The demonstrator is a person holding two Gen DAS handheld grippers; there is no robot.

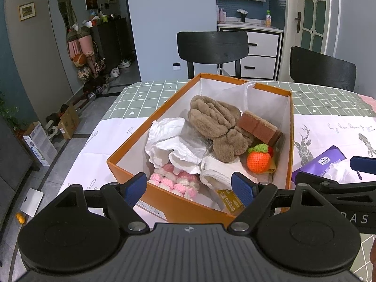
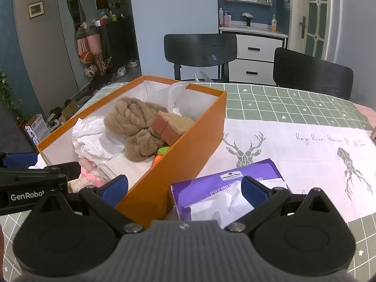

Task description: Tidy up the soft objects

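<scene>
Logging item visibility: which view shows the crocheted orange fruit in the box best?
The left wrist view: the orange fruit shows whole, green leaf on top, against the orange box's right wall. In the right wrist view only a green and orange sliver peeks above that wall.

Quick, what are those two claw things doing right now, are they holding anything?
Left gripper: open, holding nothing, near the orange box.
Right gripper: open, holding nothing, near the tissue pack.

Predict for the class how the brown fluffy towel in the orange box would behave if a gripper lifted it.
The brown fluffy towel lies in bunched folds, so it would probably droop and unfurl. Its plush pile suggests an easy, non-slippery grip. It drapes over neighbouring items in the orange box, so lifting may disturb them.
</scene>
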